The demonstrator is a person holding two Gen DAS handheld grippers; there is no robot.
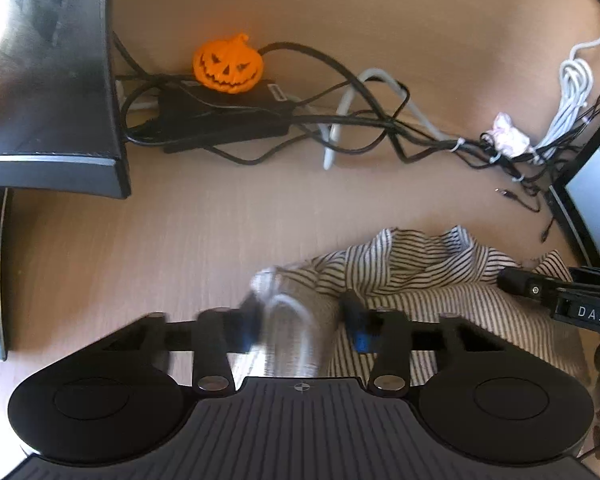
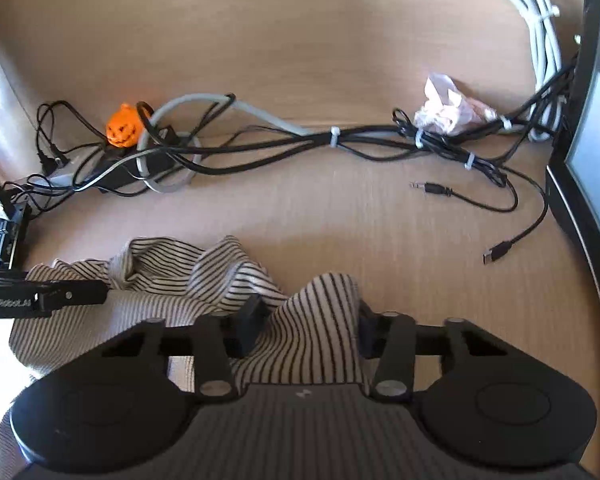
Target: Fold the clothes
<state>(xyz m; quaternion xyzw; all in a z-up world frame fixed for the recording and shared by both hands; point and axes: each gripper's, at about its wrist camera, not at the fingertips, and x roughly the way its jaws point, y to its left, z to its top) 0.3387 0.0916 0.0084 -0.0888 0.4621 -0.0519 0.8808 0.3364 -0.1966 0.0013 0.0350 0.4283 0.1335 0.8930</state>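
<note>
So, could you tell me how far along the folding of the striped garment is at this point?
Early. Nothing looks folded: the striped garment lies rumpled and bunched on the desk. In hand: the left hand-held gripper and the right hand-held gripper each pinch a bunch of its cloth. Still left: spreading it flat and making every fold.

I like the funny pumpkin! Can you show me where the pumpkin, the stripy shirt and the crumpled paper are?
pumpkin [image 1: 228, 63]: left wrist view, on its grinning face.
stripy shirt [image 2: 320, 320]: right wrist view, on the bunched fold between the gripper's fingers.
crumpled paper [image 2: 446, 108]: right wrist view, on its middle.
</note>
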